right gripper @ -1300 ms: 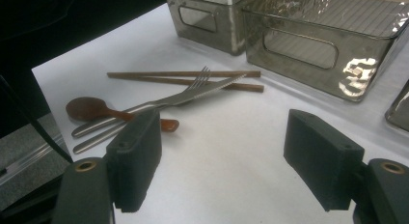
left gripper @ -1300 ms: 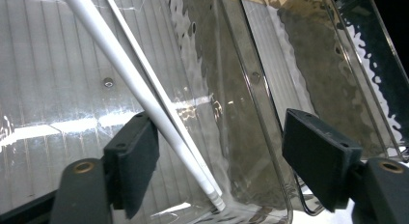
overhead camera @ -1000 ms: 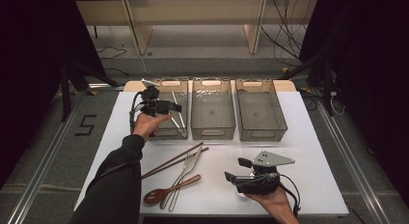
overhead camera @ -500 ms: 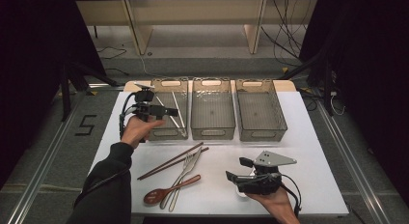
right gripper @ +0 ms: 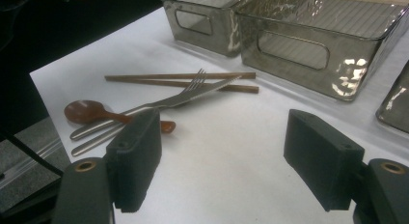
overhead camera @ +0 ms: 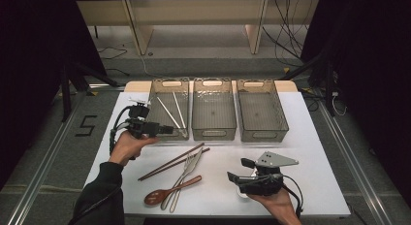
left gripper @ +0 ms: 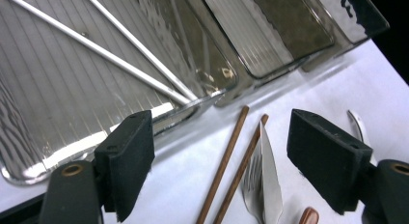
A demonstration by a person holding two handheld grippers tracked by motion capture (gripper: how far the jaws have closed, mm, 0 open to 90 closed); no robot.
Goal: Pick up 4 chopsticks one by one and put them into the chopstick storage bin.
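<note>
Three clear bins stand in a row at the back of the white table. The left bin holds two pale metal chopsticks, seen up close as chopsticks in the left gripper view. My left gripper hovers open at that bin's front left corner, nothing between its jaws. Two brown chopsticks, a fork and knife and a wooden spoon lie on the table in front. My right gripper rests open near the front edge, its jaws pointing toward the fork.
The middle bin and right bin look empty. The table's front edge runs just behind my right hand. Dark floor and cables surround the table.
My left gripper has drawn back from above the left bin toward the person, to the bin's front left corner. The right gripper has stayed put.
</note>
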